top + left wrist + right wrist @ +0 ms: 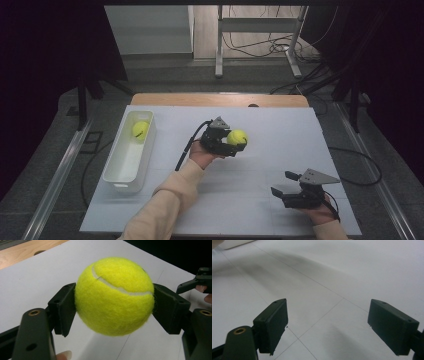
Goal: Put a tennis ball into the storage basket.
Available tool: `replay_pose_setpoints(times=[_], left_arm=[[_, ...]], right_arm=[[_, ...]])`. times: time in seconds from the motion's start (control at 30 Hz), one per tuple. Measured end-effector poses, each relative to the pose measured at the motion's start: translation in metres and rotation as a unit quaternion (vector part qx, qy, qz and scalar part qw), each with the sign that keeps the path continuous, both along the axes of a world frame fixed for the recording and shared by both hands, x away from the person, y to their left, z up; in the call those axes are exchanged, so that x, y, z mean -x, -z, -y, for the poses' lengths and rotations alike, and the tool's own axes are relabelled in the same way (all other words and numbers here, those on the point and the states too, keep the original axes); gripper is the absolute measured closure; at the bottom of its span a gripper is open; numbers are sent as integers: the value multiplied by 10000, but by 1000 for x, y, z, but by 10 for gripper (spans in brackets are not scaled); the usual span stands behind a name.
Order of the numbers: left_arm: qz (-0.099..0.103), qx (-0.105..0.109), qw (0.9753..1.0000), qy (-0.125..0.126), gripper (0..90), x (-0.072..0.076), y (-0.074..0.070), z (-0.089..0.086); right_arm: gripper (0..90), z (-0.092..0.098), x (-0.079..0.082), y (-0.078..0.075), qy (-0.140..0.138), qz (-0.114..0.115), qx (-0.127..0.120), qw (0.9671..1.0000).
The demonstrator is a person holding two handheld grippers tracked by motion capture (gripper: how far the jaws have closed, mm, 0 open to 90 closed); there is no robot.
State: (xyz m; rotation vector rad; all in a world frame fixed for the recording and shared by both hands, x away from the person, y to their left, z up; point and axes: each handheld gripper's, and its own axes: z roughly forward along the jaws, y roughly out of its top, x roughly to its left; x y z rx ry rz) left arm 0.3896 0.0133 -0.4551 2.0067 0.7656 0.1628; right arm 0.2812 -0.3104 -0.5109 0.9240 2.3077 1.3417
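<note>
Carrying a ball (237,136) clenched in my left tool (233,143).
The bin (116,176) lies to its left; my right tool (283,183) idles open.

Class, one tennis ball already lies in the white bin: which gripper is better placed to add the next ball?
Left. The left gripper already clamps the tennis ball, nearer the white bin. The right gripper is open, holding nothing.

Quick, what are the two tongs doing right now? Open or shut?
Left tongs: shut on the ball, held off the table.
Right tongs: open, holding nothing, low over the table.
</note>
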Motion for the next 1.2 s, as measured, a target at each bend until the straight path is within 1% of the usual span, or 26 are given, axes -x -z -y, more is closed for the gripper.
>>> replay_pose_setpoints(times=[0.53,0.73,1.2], left_arm=[[33,54,10000,-77,262,3,-3,-11],[70,99,9999,-122,262,5,-7,-17],[136,98,9997,-151,262,10,-13,-26]], right_arm=[[169,0,0,0,2,-2,9,10000],[168,-1,0,0,5,-3,16,10000],[169,0,0,0,23,0,10,10000]])
